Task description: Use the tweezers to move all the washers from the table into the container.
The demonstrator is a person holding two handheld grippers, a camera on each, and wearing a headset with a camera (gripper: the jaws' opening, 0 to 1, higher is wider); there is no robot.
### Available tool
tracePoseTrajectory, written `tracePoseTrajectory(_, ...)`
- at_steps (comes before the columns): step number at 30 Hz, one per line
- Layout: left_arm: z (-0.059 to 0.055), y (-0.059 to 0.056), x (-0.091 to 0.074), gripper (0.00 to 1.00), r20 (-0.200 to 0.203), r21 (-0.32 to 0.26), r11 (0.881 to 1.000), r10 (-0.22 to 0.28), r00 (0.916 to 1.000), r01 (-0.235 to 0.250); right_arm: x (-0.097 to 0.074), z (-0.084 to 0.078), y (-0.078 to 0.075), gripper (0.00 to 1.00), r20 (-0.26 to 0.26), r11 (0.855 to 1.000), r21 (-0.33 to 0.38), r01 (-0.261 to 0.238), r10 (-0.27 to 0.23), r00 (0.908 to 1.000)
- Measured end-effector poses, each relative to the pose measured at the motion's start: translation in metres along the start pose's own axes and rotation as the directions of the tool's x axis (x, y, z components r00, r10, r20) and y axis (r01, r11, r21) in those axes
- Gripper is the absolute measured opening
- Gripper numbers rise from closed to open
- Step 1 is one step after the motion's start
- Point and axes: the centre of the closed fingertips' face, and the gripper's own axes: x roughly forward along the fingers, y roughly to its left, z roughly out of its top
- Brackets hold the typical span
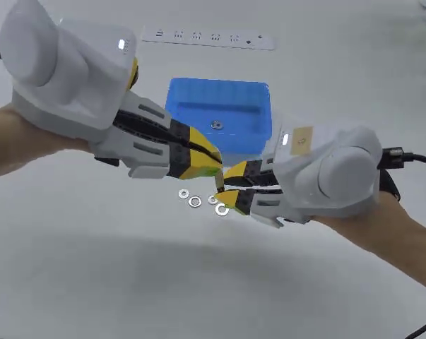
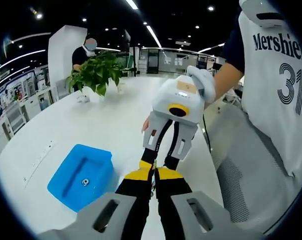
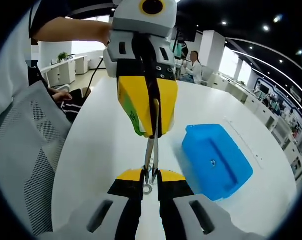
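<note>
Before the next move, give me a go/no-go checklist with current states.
1. Tweezers clamped by the left hand-held gripper: ok.
2. Right hand-held gripper squeezing the tweezers: cannot tell; its jaws flank the tips closely.
3. Washer caught in the tweezers: cannot tell; nearest washer lies on the table just beyond the tips.
4. Blue container open and close by: ok; one washer inside.
5. All washers moved: not ok; four loose washers lie on the table.
</note>
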Motion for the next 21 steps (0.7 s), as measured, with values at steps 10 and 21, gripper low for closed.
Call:
tracePoseTrajectory(10, -0.011, 0.0, 0.009, 0.06, -0.01, -0.037, 0.999, -0.012, 0.9999, 0.012, 0.006, -0.013, 0.004, 0.12, -0.012, 1.0, 0.024, -0.016, 0.016, 0.9998)
tracePoseTrajectory(21, -0.016, -0.004, 0.014, 0.06, -0.026, -0.053, 0.998, -0.033, 0.9991, 0.032, 0.01, -0.019, 0.008, 0.12, -0.007, 0.998, 0.052, -0.028, 0.029, 0.9996)
